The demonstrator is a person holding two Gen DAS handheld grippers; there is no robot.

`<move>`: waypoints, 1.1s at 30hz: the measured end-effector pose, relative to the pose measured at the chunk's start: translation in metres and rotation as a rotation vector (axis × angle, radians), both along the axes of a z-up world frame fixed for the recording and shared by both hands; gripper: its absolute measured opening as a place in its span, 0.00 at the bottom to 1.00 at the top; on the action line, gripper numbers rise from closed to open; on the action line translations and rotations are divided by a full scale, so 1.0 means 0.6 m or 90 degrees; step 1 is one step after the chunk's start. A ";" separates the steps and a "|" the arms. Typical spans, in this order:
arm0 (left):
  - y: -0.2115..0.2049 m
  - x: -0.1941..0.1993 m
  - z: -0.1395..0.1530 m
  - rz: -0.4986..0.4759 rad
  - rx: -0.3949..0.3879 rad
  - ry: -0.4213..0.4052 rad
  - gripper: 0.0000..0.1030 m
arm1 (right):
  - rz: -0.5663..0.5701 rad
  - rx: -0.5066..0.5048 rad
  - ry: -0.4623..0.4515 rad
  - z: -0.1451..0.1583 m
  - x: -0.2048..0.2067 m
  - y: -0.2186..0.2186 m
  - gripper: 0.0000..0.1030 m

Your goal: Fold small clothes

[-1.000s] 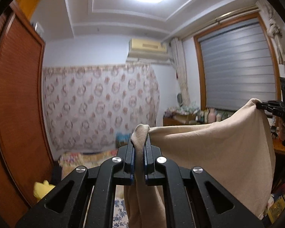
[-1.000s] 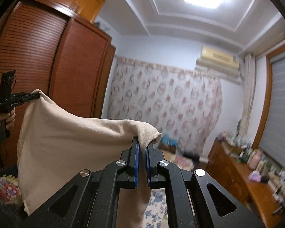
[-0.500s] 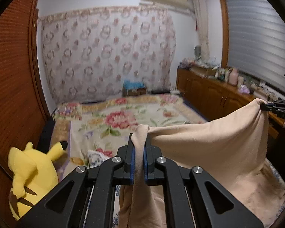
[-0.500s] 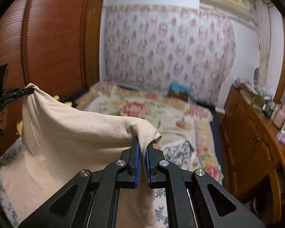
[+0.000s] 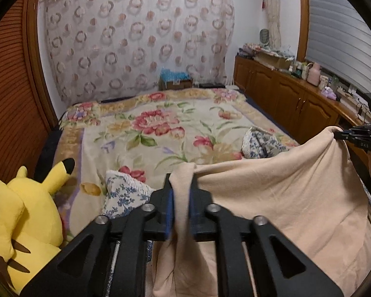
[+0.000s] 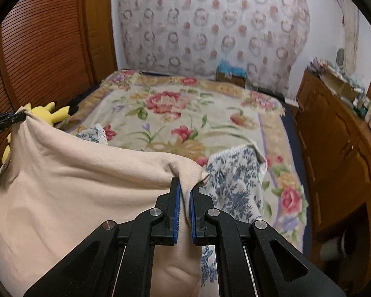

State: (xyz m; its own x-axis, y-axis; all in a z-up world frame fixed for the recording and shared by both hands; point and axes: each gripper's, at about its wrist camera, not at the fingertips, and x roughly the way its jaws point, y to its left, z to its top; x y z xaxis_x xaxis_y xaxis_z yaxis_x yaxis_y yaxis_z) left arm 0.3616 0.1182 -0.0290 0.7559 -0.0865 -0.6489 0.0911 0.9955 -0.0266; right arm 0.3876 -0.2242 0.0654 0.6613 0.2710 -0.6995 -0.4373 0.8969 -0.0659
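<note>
A beige garment (image 5: 296,198) hangs stretched between my two grippers above the near end of the bed. My left gripper (image 5: 180,188) is shut on one top corner of it. My right gripper (image 6: 184,188) is shut on the other top corner; it also shows at the right edge of the left wrist view (image 5: 343,133). The garment (image 6: 61,180) sags between the two corners and its lower part drapes down toward the bed. The left gripper shows at the left edge of the right wrist view (image 6: 12,118).
The bed carries a floral blanket (image 5: 160,123). Blue-and-white floral cloths (image 5: 122,193) (image 6: 235,180) lie on it near me. A yellow plush toy (image 5: 24,212) sits at the bed's left by the wooden wardrobe (image 5: 10,99). A wooden cabinet (image 5: 296,96) with clutter runs along the right.
Both grippers have tilted and come down with the garment: the views swung from ceiling and wall to the bed. The garment now hangs lower, near the bed.
</note>
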 end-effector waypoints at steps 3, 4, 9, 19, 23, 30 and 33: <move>0.004 -0.001 -0.009 -0.003 -0.015 0.019 0.34 | -0.021 -0.003 0.008 -0.008 0.008 0.001 0.07; 0.006 -0.004 -0.009 -0.002 -0.017 0.021 0.42 | -0.025 -0.002 0.011 -0.009 0.005 0.003 0.10; 0.021 -0.053 -0.012 -0.002 -0.023 0.035 0.63 | -0.023 0.009 0.012 0.000 -0.043 -0.011 0.17; 0.044 -0.191 -0.055 0.024 -0.046 0.084 0.68 | -0.032 0.025 0.025 -0.047 -0.215 -0.066 0.49; 0.038 -0.229 -0.075 0.026 -0.050 0.104 0.68 | -0.036 0.034 0.069 -0.064 -0.259 -0.083 0.49; 0.025 -0.272 -0.092 0.033 -0.057 0.119 0.68 | -0.038 0.055 0.102 -0.060 -0.298 -0.101 0.49; 0.021 -0.279 -0.098 0.035 -0.063 0.128 0.68 | -0.036 0.060 0.111 -0.066 -0.289 -0.097 0.49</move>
